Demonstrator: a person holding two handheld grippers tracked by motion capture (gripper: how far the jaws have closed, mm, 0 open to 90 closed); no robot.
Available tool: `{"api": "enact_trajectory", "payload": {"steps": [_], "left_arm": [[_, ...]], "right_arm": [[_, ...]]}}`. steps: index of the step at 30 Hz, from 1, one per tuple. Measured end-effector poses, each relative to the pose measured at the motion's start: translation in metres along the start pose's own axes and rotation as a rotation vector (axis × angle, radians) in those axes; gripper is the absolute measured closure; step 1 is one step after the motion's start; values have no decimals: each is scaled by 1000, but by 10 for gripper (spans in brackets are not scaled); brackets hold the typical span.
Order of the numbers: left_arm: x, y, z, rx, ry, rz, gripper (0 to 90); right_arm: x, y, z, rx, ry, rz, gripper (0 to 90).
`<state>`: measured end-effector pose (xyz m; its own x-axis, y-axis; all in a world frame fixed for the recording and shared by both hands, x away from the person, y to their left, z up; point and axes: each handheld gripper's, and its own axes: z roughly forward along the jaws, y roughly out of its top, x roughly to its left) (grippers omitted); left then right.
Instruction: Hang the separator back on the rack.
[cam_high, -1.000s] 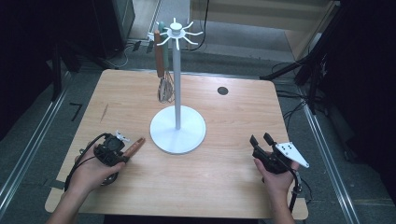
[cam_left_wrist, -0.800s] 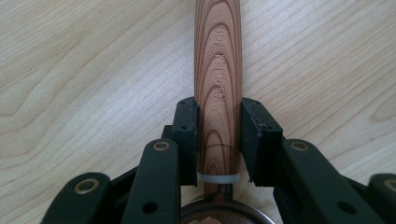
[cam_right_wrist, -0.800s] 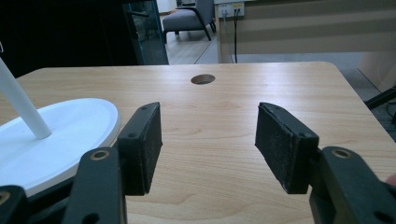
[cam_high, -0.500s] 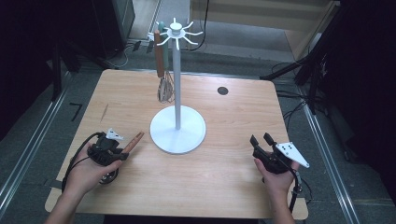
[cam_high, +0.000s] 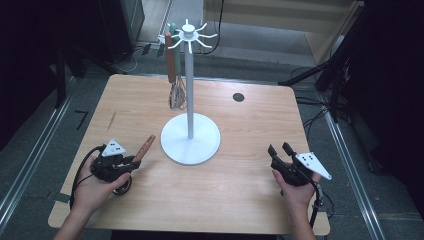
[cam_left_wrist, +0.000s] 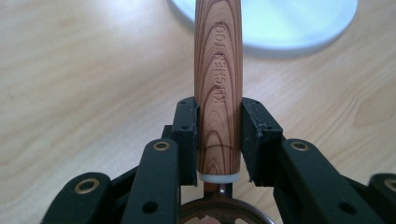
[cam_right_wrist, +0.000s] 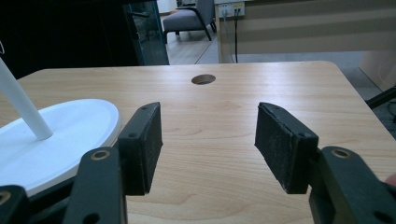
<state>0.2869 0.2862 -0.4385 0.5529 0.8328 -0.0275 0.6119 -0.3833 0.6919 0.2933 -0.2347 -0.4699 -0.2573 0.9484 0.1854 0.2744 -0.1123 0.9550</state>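
A white hanging stand (cam_high: 190, 135) with a round base and hooks on top stands mid-table. A whisk (cam_high: 176, 95) with a wooden handle hangs from one hook on its left side. My left gripper (cam_high: 131, 163) is shut on the wooden handle (cam_left_wrist: 217, 84) of a kitchen tool stamped "KITCHEN TOOL". The handle (cam_high: 144, 148) points toward the stand's base, and the tool's metal head (cam_left_wrist: 219, 215) sits under the gripper near the table. My right gripper (cam_high: 279, 150) rests at the right front of the table, open with nothing between its fingers (cam_right_wrist: 142, 147).
The wooden table (cam_high: 250, 200) has a round cable hole (cam_high: 238, 97) at its back right. The stand's white base (cam_right_wrist: 60, 140) lies left of my right gripper. Dark equipment, cables and metal rails surround the table on the floor.
My left hand has shifted slightly forward and right with the wooden-handled tool. The right gripper has stayed still.
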Motion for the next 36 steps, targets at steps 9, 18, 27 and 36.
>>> {"api": "enact_trajectory", "payload": {"steps": [9,18,27,36], "left_arm": [[-17,6,-5,-155,-23,18,706],[-25,18,-16,-285,-43,4,707],[-27,33,-27,-389,-62,-22,706],[-29,55,-48,-517,-73,-32,706]], "right_arm": [[0,0,0,0,0,-1,422],[1,0,1,4,2,2,423],[1,0,1,3,2,-1,423],[0,-1,1,5,4,3,423]]}}
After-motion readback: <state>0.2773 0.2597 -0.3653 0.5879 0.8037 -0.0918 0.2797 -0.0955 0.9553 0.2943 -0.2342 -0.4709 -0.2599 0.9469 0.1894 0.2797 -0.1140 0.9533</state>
